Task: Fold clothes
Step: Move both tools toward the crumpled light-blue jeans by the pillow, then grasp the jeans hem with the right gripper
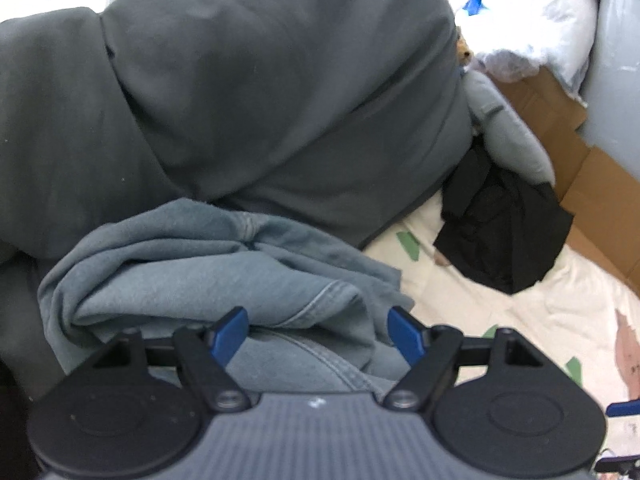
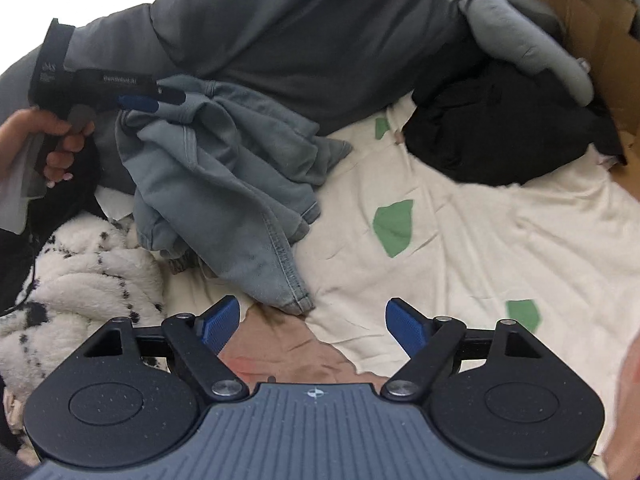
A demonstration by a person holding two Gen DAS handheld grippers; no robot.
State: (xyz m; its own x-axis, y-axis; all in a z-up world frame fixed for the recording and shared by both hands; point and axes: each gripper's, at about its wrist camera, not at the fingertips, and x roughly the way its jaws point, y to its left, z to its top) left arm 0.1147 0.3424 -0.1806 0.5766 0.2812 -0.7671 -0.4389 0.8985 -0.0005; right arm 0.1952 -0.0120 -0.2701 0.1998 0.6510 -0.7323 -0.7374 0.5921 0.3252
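A crumpled blue-grey garment [image 1: 224, 272] lies on the cream sheet, against a dark grey duvet. My left gripper [image 1: 318, 332] hovers right over it, jaws wide apart, with a fold of the cloth bulging between the blue pads [image 1: 230, 334], which do not press on it. In the right wrist view the left gripper [image 2: 160, 100] sits at the garment's [image 2: 224, 168] top edge, held by a hand [image 2: 60, 140]. My right gripper [image 2: 312, 326] stands open above the sheet, just in front of the garment's stitched hem corner [image 2: 296, 300], with nothing between its fingers.
A big dark grey duvet [image 1: 280, 100] fills the back. A black garment [image 2: 500, 132] and a light grey one [image 2: 520, 28] lie at the right beside a cardboard box [image 2: 600, 40]. A fluffy white spotted blanket [image 2: 80, 280] is at the left. The cream sheet [image 2: 480, 240] has green patches.
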